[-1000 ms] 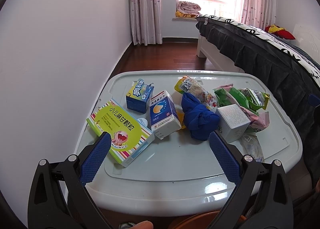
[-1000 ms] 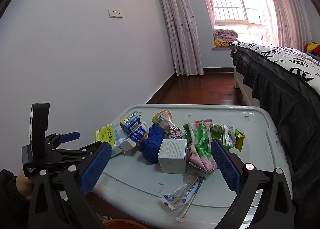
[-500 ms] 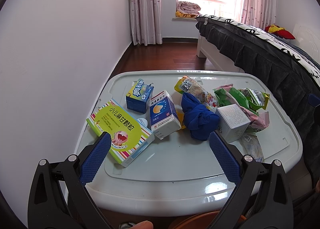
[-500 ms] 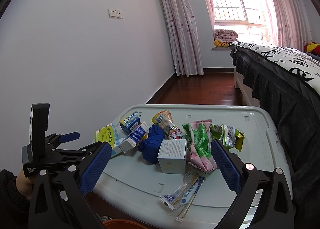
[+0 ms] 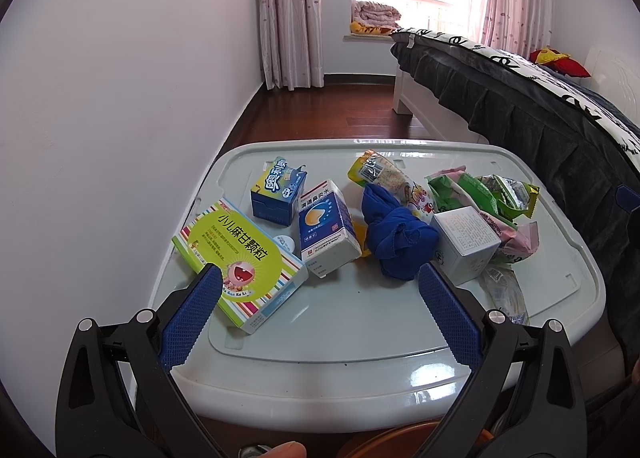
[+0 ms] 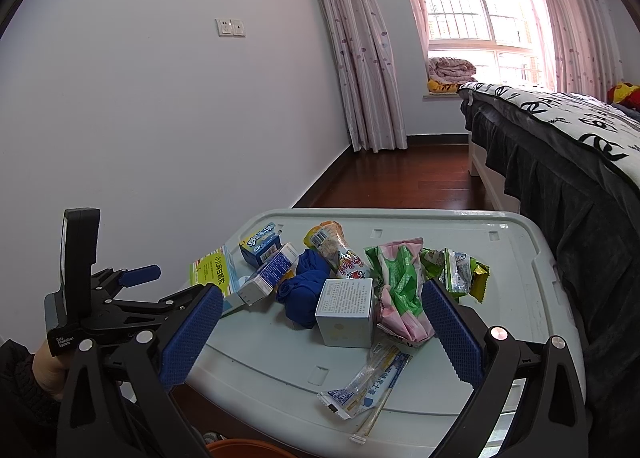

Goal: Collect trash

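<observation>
- Left wrist view: the left claw [image 5: 318,300] hangs spread and empty over the near edge of the worktop [image 5: 320,338], a pale plastic lid. The trash lies ahead in a loose row: a green-and-yellow medicine box [image 5: 240,258] nearest the left finger, a small blue carton [image 5: 278,194], a blue-and-white nasal-drops box [image 5: 326,230], a crumpled blue cloth [image 5: 396,240], a white cube box [image 5: 466,244], a snack wrapper [image 5: 390,180] and green-and-pink wrappers [image 5: 480,198]. An orange rim [image 5: 400,440], probably the bin, shows below the worktop edge.
- Right wrist view: the right claw [image 6: 322,332] is likewise spread, holding nothing, above the near right part of the worktop [image 6: 520,258]. A clear chopstick sleeve [image 6: 370,382] lies closest; the white cube box [image 6: 346,312] sits just beyond. The left claw [image 6: 136,290] appears at left, gripped by a hand [image 6: 46,368].
- Step: collection appears not yet begun; nothing is grasped.
- Next move: lower one claw onto a near item, most likely the medicine box or the sleeve, and pinch it before carrying it to the bin.
</observation>
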### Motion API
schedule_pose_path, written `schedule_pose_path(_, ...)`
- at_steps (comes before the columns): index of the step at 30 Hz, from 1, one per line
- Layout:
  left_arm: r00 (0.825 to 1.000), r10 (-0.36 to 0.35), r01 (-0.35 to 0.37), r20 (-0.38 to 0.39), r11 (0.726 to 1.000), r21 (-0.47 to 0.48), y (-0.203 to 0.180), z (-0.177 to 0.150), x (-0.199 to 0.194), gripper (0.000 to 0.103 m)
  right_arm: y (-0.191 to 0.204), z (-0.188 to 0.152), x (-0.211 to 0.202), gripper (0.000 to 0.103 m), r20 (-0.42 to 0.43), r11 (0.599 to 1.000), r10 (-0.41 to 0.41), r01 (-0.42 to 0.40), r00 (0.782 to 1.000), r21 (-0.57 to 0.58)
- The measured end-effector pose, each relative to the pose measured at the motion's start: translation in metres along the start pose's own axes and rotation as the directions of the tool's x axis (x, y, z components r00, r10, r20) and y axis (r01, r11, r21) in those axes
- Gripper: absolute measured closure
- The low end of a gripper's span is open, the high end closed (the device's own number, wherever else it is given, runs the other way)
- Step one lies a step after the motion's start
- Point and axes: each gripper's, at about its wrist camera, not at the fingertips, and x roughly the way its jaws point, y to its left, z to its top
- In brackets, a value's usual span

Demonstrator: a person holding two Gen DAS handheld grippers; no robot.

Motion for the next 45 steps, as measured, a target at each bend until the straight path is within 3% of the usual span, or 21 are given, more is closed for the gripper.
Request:
schedule_pose_path(36, 1.0, -0.001, 0.001, -0.003, 1.0, 0.002, 0.001, 0.0, 0.0, 0.007, -0.004, 0.001, 0.0, 0.005, -0.003, 1.0, 0.004, -0.004, 1.0, 0.018)
schedule_pose_path(40, 1.0, 0.001, -0.001, -0.005, 1.0, 0.001, 0.0, 0.001, 0.0, 0.007, -0.023, 0.007, 0.004, 0.005, -0.035, 0.993, -0.103, 0.104, 0.994, 0.051)
schedule_pose_path(43, 1.0, 0.001, -0.001, -0.001, 1.0, 0.008, -0.001, 0.001, -0.002, 0.007, -0.044, 0.012, 0.016, 0.005, -0.097, 0.976, -0.197, 0.205, 0.976, 0.071)
schedule_pose_path(45, 1.0, 0.001, -0.002, 0.004, 1.0, 0.018, -0.004, 0.001, -0.003, 0.007, -0.059, 0.016, 0.028, 0.005, -0.138, 0.972, -0.212, 0.223, 0.968, 0.075)
